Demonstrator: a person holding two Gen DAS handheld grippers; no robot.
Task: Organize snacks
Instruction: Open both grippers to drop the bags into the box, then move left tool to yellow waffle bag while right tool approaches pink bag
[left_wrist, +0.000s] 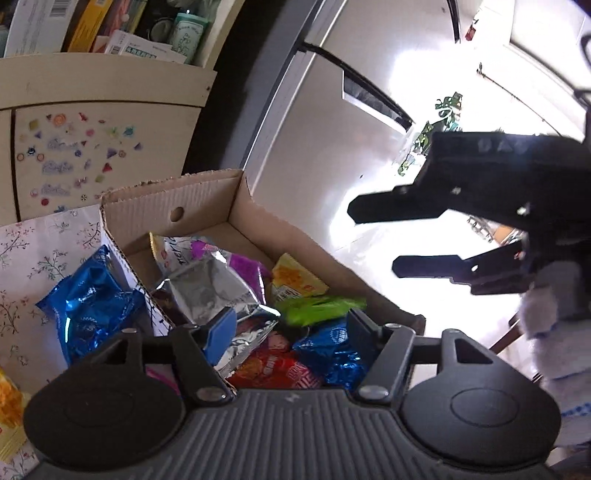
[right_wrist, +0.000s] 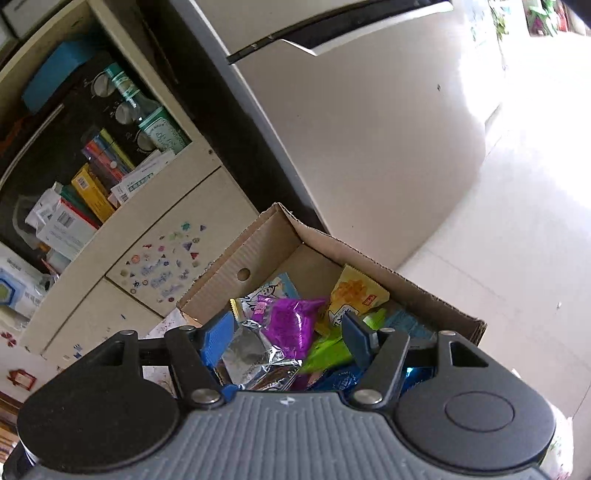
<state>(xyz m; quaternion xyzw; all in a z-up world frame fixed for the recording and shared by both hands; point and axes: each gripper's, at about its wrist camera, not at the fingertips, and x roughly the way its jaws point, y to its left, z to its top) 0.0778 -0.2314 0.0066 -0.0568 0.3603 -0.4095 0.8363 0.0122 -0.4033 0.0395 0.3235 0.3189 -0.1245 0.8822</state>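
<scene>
An open cardboard box (left_wrist: 207, 206) on a floral tablecloth holds several snack packets: a silver and purple one (left_wrist: 210, 284), a yellow one (left_wrist: 295, 280), a red one (left_wrist: 273, 369) and a blue foil one (left_wrist: 332, 354). A green packet (left_wrist: 321, 308) shows blurred above the pile. My left gripper (left_wrist: 291, 328) hangs open over the box, its pads clear of the packets. My right gripper (left_wrist: 375, 240) stands open to the right of the box, empty. In the right wrist view, the right gripper (right_wrist: 288, 338) is open above the purple packet (right_wrist: 288, 325) and green packet (right_wrist: 328, 347) in the box (right_wrist: 258, 251).
Another blue foil packet (left_wrist: 88, 310) lies on the tablecloth left of the box, and an orange packet (left_wrist: 7, 406) at the far left edge. Behind stands a cream cabinet (right_wrist: 173, 229) with stickers and a full shelf. A fridge (right_wrist: 351, 129) and bright floor lie to the right. A fuzzy sleeve (left_wrist: 550, 325) follows the right gripper.
</scene>
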